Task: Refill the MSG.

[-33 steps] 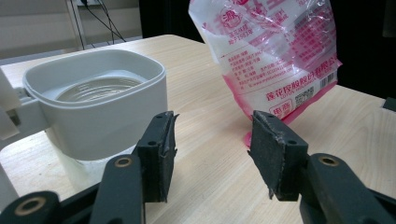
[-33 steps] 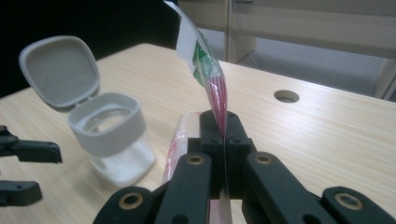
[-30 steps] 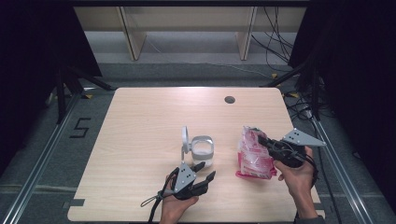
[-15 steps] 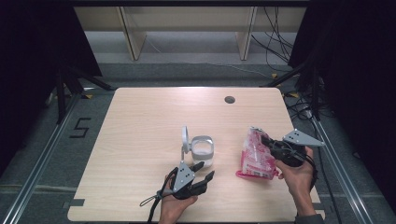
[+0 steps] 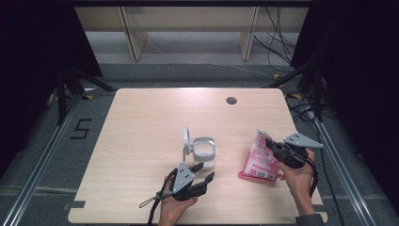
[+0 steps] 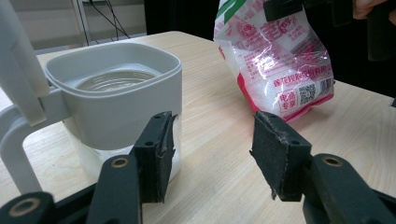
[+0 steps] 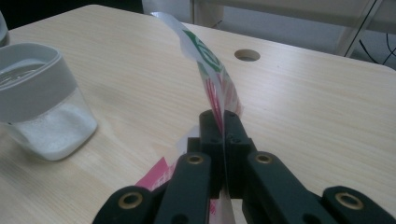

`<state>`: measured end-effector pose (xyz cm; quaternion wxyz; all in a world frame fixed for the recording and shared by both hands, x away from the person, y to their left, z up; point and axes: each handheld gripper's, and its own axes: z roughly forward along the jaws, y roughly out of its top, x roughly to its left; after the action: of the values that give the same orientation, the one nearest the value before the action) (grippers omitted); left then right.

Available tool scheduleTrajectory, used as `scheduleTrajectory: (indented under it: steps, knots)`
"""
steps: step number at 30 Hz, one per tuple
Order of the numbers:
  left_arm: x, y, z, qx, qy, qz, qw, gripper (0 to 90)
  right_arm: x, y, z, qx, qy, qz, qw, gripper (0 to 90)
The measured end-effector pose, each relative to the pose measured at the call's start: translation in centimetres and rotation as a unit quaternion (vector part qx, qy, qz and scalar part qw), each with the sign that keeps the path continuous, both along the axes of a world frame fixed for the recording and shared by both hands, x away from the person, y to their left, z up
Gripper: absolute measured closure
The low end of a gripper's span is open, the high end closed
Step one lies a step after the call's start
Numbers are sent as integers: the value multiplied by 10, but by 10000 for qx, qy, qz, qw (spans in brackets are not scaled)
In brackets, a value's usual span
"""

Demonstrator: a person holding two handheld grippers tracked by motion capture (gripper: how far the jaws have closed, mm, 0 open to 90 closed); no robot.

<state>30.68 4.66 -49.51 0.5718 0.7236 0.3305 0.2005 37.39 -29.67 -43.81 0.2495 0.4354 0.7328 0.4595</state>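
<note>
On the table — right tongs pinching bag, left tongs spread beside container.

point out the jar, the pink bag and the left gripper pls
jar (image 6: 126, 98), left gripper view, on its grey collar.
pink bag (image 5: 259, 161), high view, on its printed front.
left gripper (image 5: 205, 172), high view, midway between its open fingertips.

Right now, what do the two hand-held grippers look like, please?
Both are black. The left gripper has two flat jaws with rough dark pads and brass-coloured rivets. The right gripper looks the same. Each carries a grey three-cornered plate on top, and a thin black cable trails from the left one.
</note>
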Motion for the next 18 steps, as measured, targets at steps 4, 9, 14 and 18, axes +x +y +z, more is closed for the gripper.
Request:
scheduleTrajectory:
  steps: [4, 9, 14, 18]
  knots:
    - [0, 0, 0, -9, 30, -1, 10000, 476, 1, -2, -2, -94, 16, -67, 9999, 900]
    - [0, 1, 0, -6, 26, 26, 10000, 473, 1, -2, -7, -22, 188, -183, 9997, 898]
    - [1, 2, 0, 22, 53, 28, 10000, 459, 3, -5, -9, -93, 161, -176, 9997, 895]
    - [1, 2, 0, 20, 71, 32, 10000, 443, 5, -7, -12, -109, 93, -228, 9996, 886]
